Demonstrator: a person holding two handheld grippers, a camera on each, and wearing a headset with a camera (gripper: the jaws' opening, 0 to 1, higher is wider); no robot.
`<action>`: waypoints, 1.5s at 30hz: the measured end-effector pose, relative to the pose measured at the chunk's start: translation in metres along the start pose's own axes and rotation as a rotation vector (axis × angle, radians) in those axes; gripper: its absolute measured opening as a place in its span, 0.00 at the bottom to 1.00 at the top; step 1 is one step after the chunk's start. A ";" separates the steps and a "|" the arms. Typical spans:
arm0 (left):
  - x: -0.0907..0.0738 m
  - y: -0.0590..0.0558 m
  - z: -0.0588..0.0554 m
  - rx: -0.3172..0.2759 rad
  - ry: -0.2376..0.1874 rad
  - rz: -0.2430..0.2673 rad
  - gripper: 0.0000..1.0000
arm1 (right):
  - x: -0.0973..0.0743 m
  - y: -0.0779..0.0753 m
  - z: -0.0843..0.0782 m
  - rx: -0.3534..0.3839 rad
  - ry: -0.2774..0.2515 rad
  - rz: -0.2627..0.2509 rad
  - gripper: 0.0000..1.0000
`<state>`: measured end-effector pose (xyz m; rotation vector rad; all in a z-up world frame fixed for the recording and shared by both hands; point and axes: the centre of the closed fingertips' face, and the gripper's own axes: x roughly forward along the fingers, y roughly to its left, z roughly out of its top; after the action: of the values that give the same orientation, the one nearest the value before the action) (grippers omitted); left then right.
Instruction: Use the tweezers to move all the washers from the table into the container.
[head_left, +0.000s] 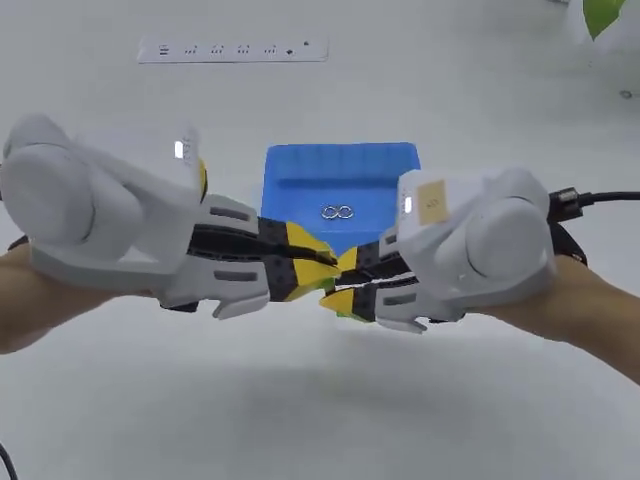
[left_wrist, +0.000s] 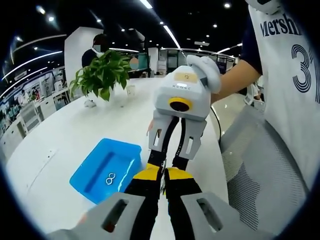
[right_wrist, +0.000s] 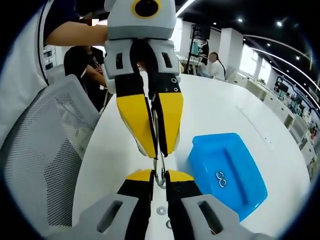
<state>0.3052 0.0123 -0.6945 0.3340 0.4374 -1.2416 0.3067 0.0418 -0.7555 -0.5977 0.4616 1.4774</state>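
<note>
washers (right_wrist: 220, 178) lie as a touching pair in the blue container (right_wrist: 247, 192), and loose washers (right_wrist: 161, 211) rest on the white table (right_wrist: 215, 110) just under your right gripper (right_wrist: 159, 176). the tweezers (right_wrist: 160, 166) run tip to tip between the grippers. your left gripper (right_wrist: 157, 150) has its yellow jaws pressed nearly together on them, and the right one pinches their other end. around you is a lit open-plan office with a potted plant (left_wrist: 100, 75). your jersey (left_wrist: 285, 75) reads "mersh" and a large "3". a power strip (head_left: 232, 49) lies well beyond the container. the table edge curves beside a mesh chair (right_wrist: 55, 150), with broad white tabletop beyond the container.
</note>
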 end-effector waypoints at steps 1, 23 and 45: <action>-0.002 0.001 0.002 0.012 0.006 0.005 0.07 | -0.001 -0.001 0.003 -0.007 -0.002 -0.002 0.10; -0.022 0.048 0.046 0.145 -0.017 0.067 0.07 | -0.020 -0.060 0.047 -0.075 -0.052 -0.120 0.10; 0.001 0.100 0.011 0.113 0.027 0.044 0.07 | 0.016 -0.104 0.016 -0.007 -0.015 -0.114 0.11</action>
<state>0.4026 0.0360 -0.6847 0.4554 0.3820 -1.2225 0.4101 0.0646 -0.7439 -0.6084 0.4041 1.3751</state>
